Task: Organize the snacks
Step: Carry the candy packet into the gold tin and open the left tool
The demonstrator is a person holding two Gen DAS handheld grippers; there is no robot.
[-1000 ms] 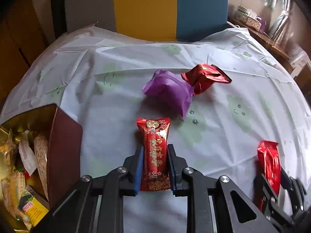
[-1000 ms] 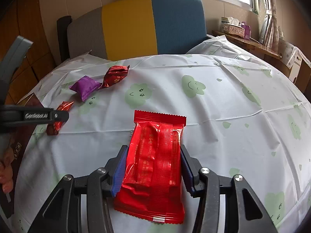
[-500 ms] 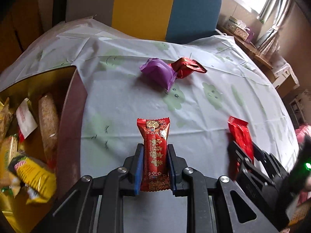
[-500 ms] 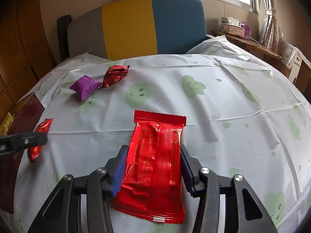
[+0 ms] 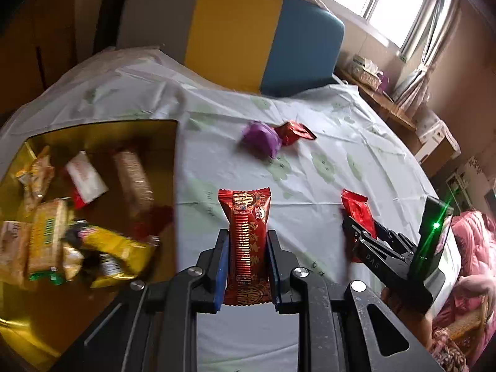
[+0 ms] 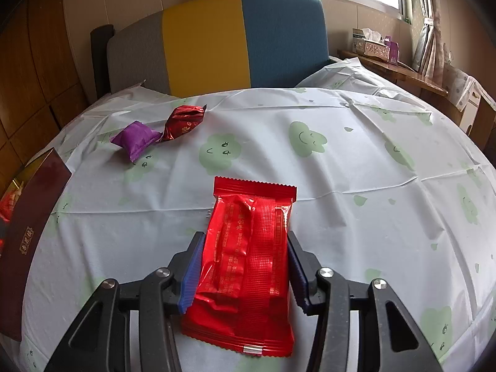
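Note:
My left gripper [image 5: 247, 241] is shut on a narrow red and gold snack bar [image 5: 247, 235], held above the table just right of the gold-lined box [image 5: 102, 127] that holds several wrapped snacks. My right gripper [image 6: 245, 254] is shut on a wide flat red packet [image 6: 248, 263], low over the cloth; it also shows in the left wrist view as the right gripper [image 5: 356, 226] with the red packet [image 5: 356, 210]. A purple packet [image 6: 136, 138] and a dark red foil packet [image 6: 183, 121] lie side by side on the far left of the table; from the left wrist they are the purple packet [image 5: 262, 139] and the foil packet [image 5: 294, 131].
The table wears a white cloth with green smiley prints [image 6: 341, 161]. A grey, yellow and blue chair back [image 6: 217, 40] stands behind it. The box's maroon outer wall [image 6: 28, 232] sits at the left edge. A person's hand and pink sleeve [image 5: 471, 248] are at the right.
My left gripper has carried the snack bar up and left toward the box, so the box's inside now fills the left of its view. The right gripper and its red packet have stayed put.

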